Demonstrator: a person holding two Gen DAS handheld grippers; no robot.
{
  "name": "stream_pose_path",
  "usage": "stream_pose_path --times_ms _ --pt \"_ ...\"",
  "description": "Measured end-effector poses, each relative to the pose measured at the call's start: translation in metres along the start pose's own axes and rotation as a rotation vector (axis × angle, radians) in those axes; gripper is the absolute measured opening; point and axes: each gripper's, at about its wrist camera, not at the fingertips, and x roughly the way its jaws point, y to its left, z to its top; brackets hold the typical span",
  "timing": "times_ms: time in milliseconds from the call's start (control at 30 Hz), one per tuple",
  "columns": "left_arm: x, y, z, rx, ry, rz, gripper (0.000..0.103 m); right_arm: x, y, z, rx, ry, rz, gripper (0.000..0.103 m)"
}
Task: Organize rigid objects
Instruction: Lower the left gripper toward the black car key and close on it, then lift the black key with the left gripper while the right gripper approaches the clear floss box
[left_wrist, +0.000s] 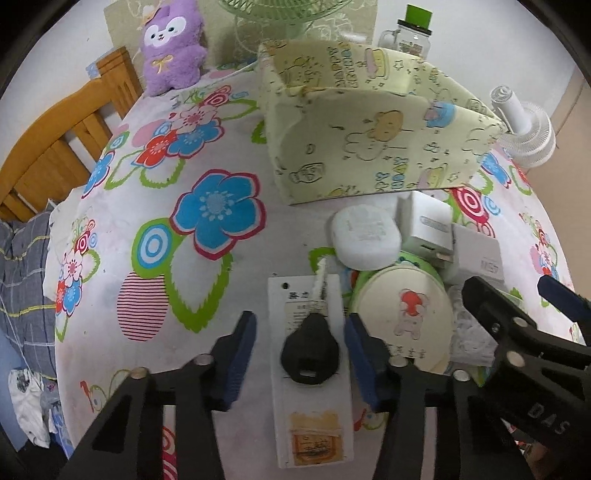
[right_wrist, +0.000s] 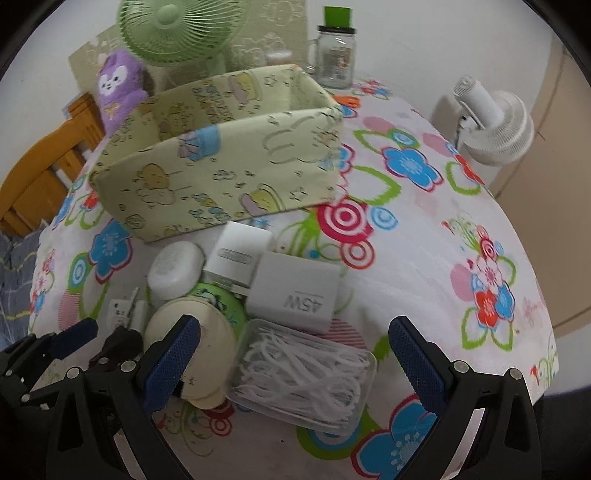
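Fabric bin (right_wrist: 221, 173) looks empty, clutter all outside; my left gripper (left_wrist: 301, 354) brackets the key (left_wrist: 310, 350) unpinched, right gripper (right_wrist: 295, 358) gapes.

A bench draped in a white cloth printed with bright flowers (right_wrist: 424, 236) carries a pale yellow fabric box with cartoon prints (right_wrist: 221, 177) at the far left. Near it cluster a white oval case (right_wrist: 173, 267), white chargers (right_wrist: 295, 291), a clear plastic box of floss picks (right_wrist: 303, 384) and a white card bearing a black key (left_wrist: 310, 354).
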Motion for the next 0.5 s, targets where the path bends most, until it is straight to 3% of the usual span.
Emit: stream_pose_path --times_ms 267,367,500 --pt "-0.001 0.000 -0.001 -0.011 -0.006 -0.008 0.042 0.003 -0.008 -0.006 0.048 0.017 -0.037 0.103" --pt "-0.004 0.001 -0.002 -0.035 -0.015 0.006 0.028 0.006 -0.005 -0.012 0.010 0.035 -0.061 0.103" --pt "-0.005 0.001 -0.005 -0.042 -0.013 0.006 0.028 0.009 -0.006 -0.017 0.031 0.048 -0.043 0.103"
